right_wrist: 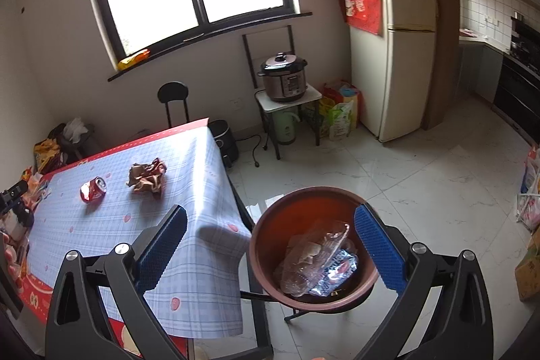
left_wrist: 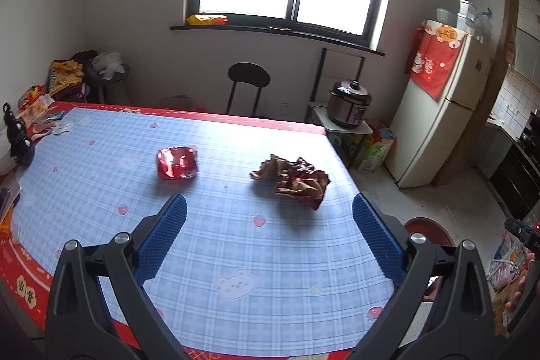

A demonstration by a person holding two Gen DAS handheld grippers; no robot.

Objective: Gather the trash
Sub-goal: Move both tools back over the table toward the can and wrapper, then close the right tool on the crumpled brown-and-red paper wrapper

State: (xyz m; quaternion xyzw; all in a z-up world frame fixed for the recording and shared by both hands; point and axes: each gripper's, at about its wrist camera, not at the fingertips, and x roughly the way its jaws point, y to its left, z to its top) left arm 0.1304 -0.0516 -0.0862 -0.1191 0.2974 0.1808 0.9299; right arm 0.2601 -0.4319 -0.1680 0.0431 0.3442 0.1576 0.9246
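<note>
A crushed red can (left_wrist: 177, 163) (right_wrist: 93, 189) and a crumpled brown wrapper (left_wrist: 293, 180) (right_wrist: 147, 175) lie on the blue checked table (left_wrist: 236, 245) (right_wrist: 111, 225). My left gripper (left_wrist: 269, 208) hangs open above the table's near part, short of both, with nothing between its blue pads. A brown basin (right_wrist: 270, 245) on a stand beside the table's right edge holds clear plastic and foil trash (right_wrist: 317, 262). My right gripper (right_wrist: 270, 218) is open over the basin's rim and the table corner, empty. The basin's edge (left_wrist: 427, 225) shows behind the left gripper's right finger.
Bottles and packets (left_wrist: 20, 130) crowd the table's left edge. A black chair (left_wrist: 248, 83) stands behind the table. A pressure cooker (right_wrist: 285, 76) sits on a small stand, bags (right_wrist: 339, 110) lie by the fridge (right_wrist: 405, 39). Boxes and bags (right_wrist: 530, 225) line the right wall.
</note>
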